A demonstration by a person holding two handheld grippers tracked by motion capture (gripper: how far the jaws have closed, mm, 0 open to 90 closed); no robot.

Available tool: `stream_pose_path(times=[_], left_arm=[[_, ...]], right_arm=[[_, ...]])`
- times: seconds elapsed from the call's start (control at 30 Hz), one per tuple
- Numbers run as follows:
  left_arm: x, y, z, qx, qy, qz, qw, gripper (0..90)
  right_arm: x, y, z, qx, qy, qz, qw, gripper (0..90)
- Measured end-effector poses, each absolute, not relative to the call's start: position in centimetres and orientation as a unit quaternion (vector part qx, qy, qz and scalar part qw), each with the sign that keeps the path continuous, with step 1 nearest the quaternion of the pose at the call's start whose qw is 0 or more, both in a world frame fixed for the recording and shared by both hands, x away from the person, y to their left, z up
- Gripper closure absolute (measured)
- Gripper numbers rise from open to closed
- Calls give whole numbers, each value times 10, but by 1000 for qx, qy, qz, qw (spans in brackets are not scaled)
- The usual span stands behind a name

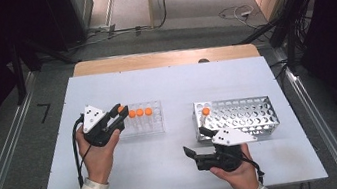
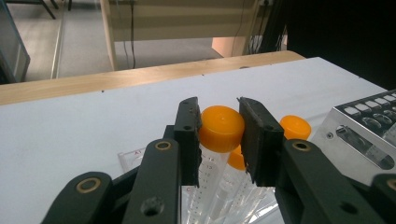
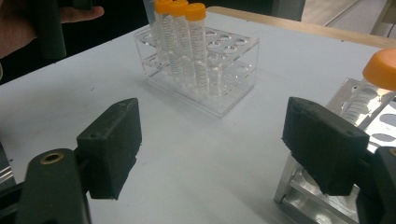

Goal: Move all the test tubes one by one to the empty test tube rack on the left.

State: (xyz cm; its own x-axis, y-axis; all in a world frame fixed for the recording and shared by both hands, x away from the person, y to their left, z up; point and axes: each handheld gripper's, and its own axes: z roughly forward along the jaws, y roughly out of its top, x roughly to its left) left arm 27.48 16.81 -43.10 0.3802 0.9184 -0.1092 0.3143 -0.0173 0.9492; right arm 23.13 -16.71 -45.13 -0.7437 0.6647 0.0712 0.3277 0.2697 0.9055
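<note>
Tube transfer in hand: an orange-capped tube (image 2: 220,128) is clamped at its cap by the left gripper (image 1: 118,116) jaws, at the clear rack's (image 1: 157,126) left end, probably partly seated. Next: a straight vertical lift is needed. Right gripper (image 1: 195,142) jaws are held wide open, empty, beside the metal rack (image 1: 241,120).

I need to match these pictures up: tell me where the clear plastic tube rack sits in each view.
High view: clear rack left of centre, beside the left gripper.
Left gripper view: bottom centre, mostly hidden behind the jaws, which clamp an orange-capped tube.
Right gripper view: clear rack upper centre.
Shared landmark: the metal rack, at each gripper view's right edge.
</note>
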Motion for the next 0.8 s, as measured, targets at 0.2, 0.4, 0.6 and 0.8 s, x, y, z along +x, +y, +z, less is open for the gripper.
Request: stream_pose_path(times=[0.2,0.4,0.6,0.8], left_arm=[[275,168,-434,651,476,290,516,692],[275,168,-434,652,475,290,515,691],[275,167,-434,652,475,289,515,691],[276,167,-435,651,476,289,516,690]], right_arm=[[232,-167,-452,320,780,512,164,182],[232,-167,-452,319,781,512,164,182],[232,-167,-452,319,781,511,164,183],[232,-167,-453,320,781,511,163,182]])
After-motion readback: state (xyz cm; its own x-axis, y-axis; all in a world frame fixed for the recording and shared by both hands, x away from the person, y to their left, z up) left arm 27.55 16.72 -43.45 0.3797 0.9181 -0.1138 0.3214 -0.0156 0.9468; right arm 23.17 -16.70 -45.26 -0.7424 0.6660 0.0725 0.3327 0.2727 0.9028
